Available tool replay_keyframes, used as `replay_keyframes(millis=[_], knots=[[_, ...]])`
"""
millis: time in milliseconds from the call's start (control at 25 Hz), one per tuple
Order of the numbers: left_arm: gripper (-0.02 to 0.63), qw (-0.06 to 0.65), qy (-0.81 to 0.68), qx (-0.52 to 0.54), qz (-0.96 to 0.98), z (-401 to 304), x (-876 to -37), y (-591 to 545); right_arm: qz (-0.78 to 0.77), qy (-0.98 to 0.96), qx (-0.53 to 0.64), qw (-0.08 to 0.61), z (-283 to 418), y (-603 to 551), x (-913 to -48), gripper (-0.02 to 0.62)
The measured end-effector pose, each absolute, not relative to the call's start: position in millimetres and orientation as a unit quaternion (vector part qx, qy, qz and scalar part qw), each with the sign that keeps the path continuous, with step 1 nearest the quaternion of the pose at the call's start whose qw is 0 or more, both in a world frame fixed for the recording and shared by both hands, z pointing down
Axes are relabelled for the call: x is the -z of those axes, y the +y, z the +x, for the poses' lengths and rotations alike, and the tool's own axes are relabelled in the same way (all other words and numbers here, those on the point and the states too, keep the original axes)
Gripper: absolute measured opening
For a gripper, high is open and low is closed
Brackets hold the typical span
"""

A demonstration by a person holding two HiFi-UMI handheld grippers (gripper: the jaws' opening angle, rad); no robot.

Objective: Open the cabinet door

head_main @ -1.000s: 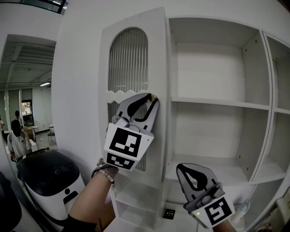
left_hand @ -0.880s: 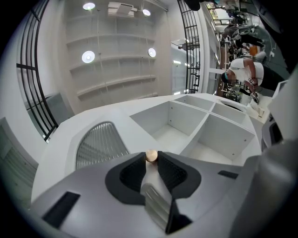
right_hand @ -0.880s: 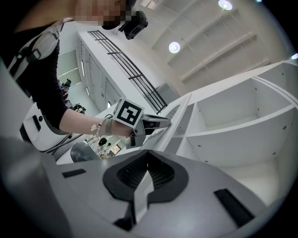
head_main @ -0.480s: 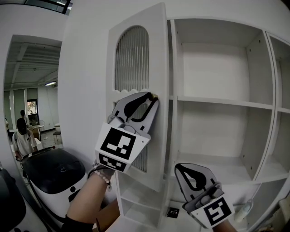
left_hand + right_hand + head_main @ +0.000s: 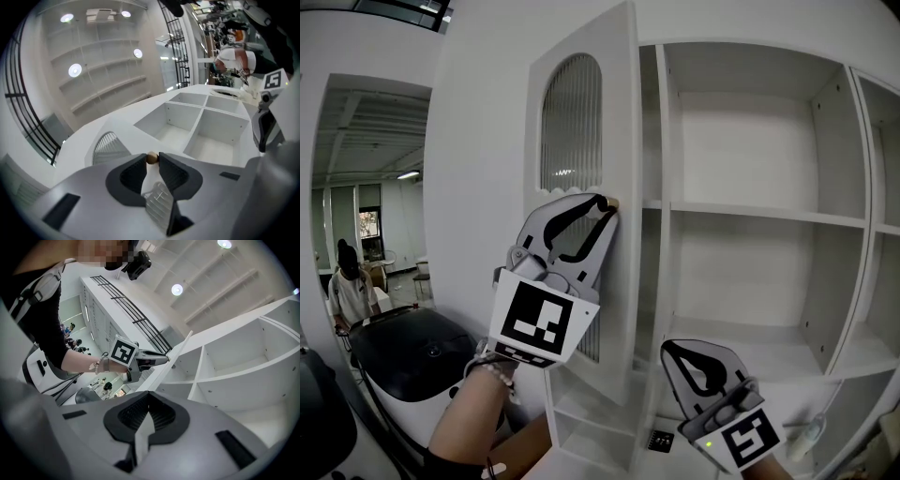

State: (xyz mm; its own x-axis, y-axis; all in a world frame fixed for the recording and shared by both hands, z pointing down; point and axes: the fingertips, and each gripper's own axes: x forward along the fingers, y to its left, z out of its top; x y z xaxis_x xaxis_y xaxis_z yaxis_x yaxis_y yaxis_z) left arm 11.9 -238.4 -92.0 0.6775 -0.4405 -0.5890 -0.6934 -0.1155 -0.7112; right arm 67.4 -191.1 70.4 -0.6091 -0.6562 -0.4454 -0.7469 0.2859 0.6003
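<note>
Black-lidded white machine (image 5: 403, 352) standing at lower left. Person in white shirt (image 5: 353, 292) standing just behind it, in far room. Strip light (image 5: 411, 174) glowing on that room's ceiling. Round ceiling lamps (image 5: 75, 70) shining overhead. Black railing (image 5: 135, 313) running along upper level.

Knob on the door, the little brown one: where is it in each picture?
Head view: knob at centre, on the door's right edge.
Left gripper view: just below centre.
Right gripper view: too small to make out.
Shared landmark: the white shelves.
</note>
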Motion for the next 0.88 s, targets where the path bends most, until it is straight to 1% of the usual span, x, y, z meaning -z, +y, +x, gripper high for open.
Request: replay_keyframes(millis=[160,600,640,720,800,880], knots=[[0.08,0.556,0.386,-0.111,-0.728,7.0,91.5,-233.8,-0.428,0.805,-0.405,0.061,59.2,-193.1,-69.4,0.002],[0.077,0.54,0.377,-0.136,-0.74,3.5,92.0,-229.8,-0.414,0.821,-0.385,0.079,55.1,-203.6,-70.0,0.005],[0.077,0.54,0.377,-0.135,-0.74,3.3,92.2,-229.7,-0.41,0.825,-0.38,0.078,53.3,-204.3,-71.2,0.012],[0.077,0.54,0.378,-0.133,-0.74,3.3,92.2,-229.9,-0.401,0.834,-0.373,0.075,49.0,-206.3,-74.3,0.062],[0.077,0.539,0.38,-0.133,-0.74,3.5,92.2,-230.5,-0.395,0.839,-0.367,0.077,44.7,-207.6,-76.9,0.096],[0.077,0.536,0.381,-0.135,-0.741,3.5,92.0,-230.6,-0.393,0.842,-0.363,0.075,40.9,-210.0,-80.0,0.111]])
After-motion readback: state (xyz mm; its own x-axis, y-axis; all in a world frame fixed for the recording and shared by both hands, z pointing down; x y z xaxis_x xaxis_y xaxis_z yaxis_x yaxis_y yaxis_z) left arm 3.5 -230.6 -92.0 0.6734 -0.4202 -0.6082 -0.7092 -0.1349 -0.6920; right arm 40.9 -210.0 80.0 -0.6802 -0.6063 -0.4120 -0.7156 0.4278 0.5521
